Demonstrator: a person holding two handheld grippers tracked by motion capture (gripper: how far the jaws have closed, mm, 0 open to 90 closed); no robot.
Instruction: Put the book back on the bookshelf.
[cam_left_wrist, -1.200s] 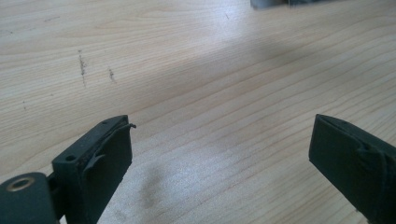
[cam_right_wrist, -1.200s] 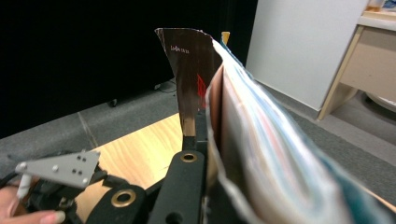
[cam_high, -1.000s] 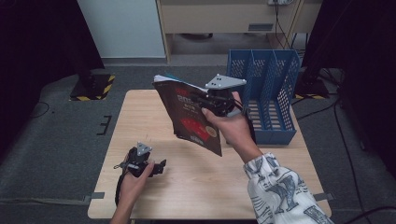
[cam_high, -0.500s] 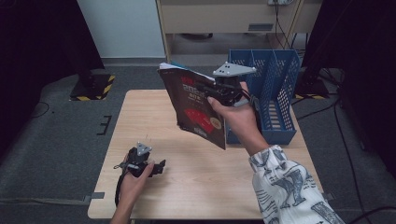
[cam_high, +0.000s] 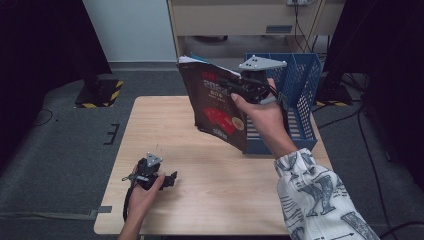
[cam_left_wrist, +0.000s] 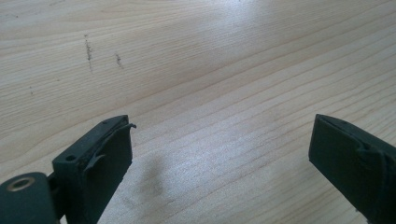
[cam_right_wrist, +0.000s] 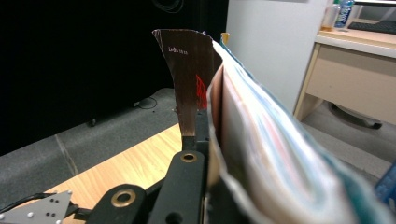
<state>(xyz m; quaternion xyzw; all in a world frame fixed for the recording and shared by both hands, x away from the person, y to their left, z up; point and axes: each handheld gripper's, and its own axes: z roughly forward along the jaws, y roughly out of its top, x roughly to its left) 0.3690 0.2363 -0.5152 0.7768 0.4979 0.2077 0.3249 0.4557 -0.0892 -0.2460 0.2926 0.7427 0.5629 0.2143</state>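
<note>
Clamped jaws of the right gripper (cam_high: 235, 90) pinch one book (cam_high: 212, 102), a thick paperback with a dark cover and red markings, gripped at its edge so that it hangs tilted in the air above the far right part of the wooden table (cam_high: 210, 200), just in front of the blue file rack (cam_high: 300, 85). In the right gripper view the book (cam_right_wrist: 261, 154) shows edge-on, its dark cover on one side of the black jaw and its pale pages fanning out on the other. The right hand (cam_high: 260, 110) is raised well off the tabletop, forearm in a patterned white sleeve (cam_high: 320, 195) rising from the near right corner, wrist bent so the gripper's grey three-cornered plate faces up. One file rack stands at the table's far right edge, with its open compartments facing up; the book's lower corner is close beside its front wall. The left gripper (cam_high: 172, 179) rests low near the near left part of the table, held by the left hand (cam_high: 145, 187) with the forearm coming in from the near edge. Its two jaws stand wide apart in the left gripper view, with nothing but bare wood grain (cam_left_wrist: 219, 93) between them.
</note>
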